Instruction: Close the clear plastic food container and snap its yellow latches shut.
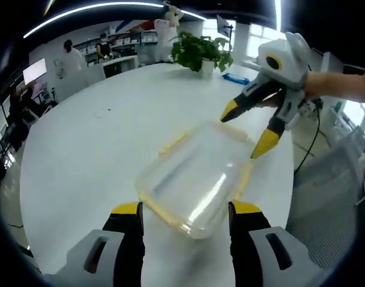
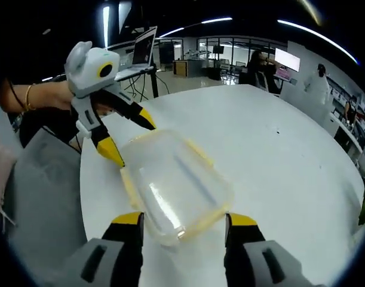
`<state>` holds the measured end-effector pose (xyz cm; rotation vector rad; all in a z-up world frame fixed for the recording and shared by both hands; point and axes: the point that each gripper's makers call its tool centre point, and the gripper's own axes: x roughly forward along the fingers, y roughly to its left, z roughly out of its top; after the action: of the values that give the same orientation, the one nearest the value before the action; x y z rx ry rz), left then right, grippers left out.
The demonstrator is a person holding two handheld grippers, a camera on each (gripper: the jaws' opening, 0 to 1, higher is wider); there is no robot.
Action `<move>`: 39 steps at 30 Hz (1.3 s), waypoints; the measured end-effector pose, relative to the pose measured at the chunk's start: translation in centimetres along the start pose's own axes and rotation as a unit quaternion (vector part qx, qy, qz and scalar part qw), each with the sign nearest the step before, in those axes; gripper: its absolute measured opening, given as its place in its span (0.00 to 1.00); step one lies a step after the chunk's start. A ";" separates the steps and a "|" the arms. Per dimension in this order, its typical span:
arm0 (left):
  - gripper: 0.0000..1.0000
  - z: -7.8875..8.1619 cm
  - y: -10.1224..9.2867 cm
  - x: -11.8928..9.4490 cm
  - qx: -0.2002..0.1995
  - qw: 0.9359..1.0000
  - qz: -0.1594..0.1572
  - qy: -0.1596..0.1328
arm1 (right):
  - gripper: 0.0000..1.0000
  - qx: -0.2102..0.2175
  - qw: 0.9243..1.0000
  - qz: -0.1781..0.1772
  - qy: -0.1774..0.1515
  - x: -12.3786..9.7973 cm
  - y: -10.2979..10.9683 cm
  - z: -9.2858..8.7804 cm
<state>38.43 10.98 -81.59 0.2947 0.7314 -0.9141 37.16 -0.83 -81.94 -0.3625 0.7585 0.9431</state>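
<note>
Container [image 1: 197, 176] of clear plastic lies on the round white surface [image 1: 92, 137], lid seemingly down, yellow latches [image 1: 173, 142] along its edges. It sits between the two tools, long axis running from one toward the other. The left tool [image 1: 185, 209] is wide open, empty, straddling the near end. The right tool [image 1: 248, 131], also open and empty, hovers at the far end.
</note>
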 end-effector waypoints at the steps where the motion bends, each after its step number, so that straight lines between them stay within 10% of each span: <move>1: 0.56 0.0 0.1 0.1 0.000 1.000 0.000 -0.001 | 0.54 0.001 1.000 0.000 0.000 0.1 -0.1 0.0; 39: 0.56 3.7 6.7 3.1 -0.012 1.000 0.008 -0.012 | 0.56 0.034 0.999 -0.019 -0.029 3.4 -6.8 3.8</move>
<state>46.70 11.14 -81.53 0.2675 0.7158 -0.8926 45.65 -0.33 -82.02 -0.2890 0.7269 0.8871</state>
